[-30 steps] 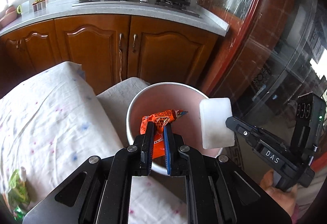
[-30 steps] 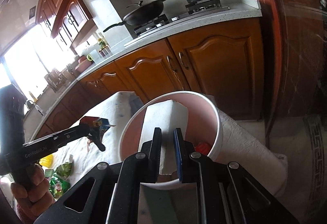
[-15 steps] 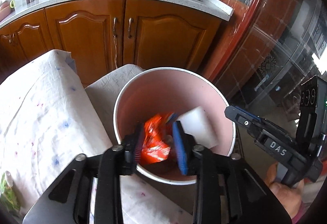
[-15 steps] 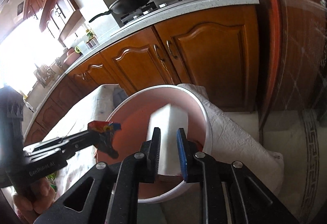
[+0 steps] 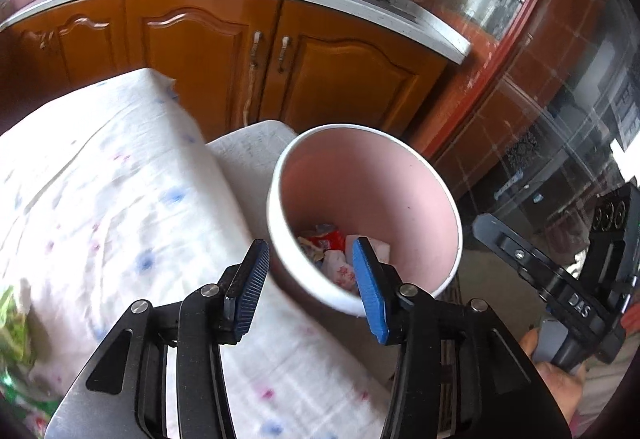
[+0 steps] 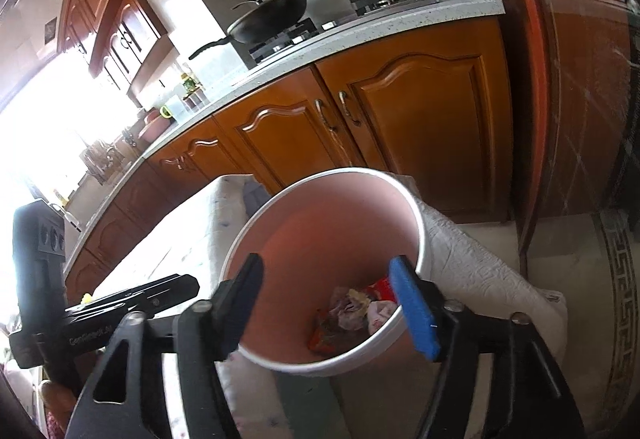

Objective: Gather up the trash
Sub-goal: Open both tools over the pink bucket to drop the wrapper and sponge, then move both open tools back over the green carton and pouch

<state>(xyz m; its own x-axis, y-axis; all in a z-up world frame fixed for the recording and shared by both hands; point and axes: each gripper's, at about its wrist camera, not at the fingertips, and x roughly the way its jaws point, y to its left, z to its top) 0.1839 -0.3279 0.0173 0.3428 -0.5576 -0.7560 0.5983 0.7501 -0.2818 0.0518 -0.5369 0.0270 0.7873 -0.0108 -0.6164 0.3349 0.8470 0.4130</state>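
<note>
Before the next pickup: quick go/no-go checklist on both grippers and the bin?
1. Left gripper empty: ok, jaws just opened, nothing between them.
2. Right gripper empty: ok, jaws just opened wide, nothing held.
3. Trash inside the pink bin: ok, red wrapper and white pieces lie at the bottom.
4. Bin upright: ok.
5. More trash to collect: ok, green wrappers lie on the cloth-covered table.
6. Path to them free: cannot tell, that edge is blurred.
</note>
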